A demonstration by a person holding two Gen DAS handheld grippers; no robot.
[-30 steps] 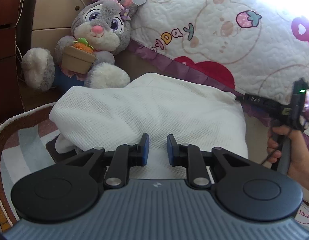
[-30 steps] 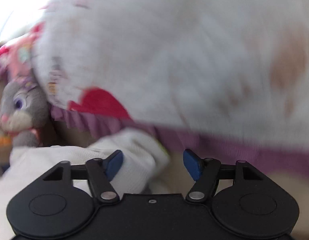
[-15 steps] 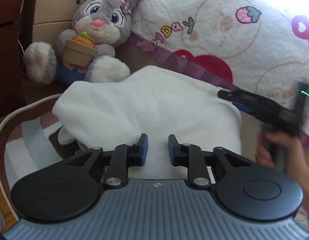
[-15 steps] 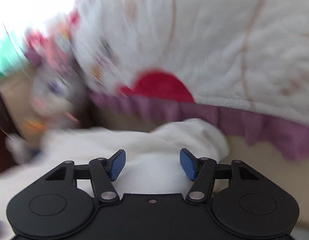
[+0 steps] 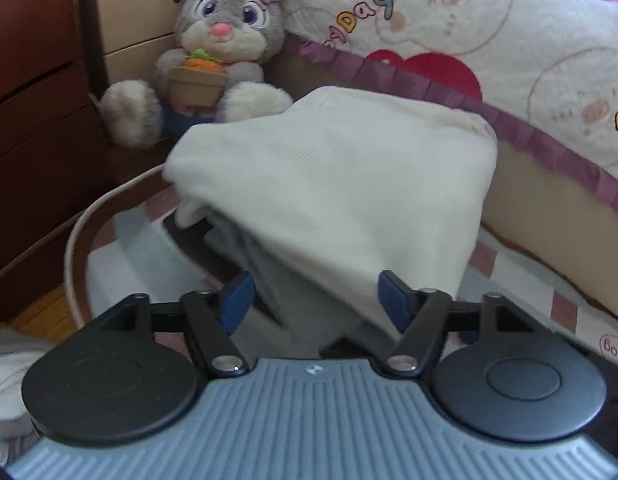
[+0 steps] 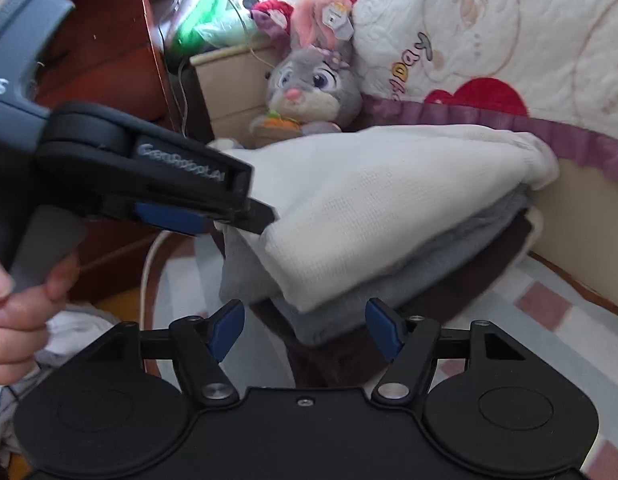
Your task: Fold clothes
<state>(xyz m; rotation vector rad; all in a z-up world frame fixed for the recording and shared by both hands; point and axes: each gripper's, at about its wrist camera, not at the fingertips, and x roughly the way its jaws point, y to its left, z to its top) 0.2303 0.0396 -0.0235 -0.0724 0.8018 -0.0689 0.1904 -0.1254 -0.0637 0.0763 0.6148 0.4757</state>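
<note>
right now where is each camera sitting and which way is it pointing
Left wrist: sits on the left gripper, looking forward over its open fingers at the white garment on the stack; only its own fingers show.
Right wrist: sits on the right gripper, facing the stack's near corner from the side; its open fingers, the left gripper and the left hand show.
Shared: the white garment, the plush rabbit and the quilt.

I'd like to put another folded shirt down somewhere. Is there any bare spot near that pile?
The striped rug right of the clothes stack, below the bed's purple frill, looks bare. Left is crowded: the left gripper, a white cord and crumpled laundry. Behind sits the plush rabbit.
</note>
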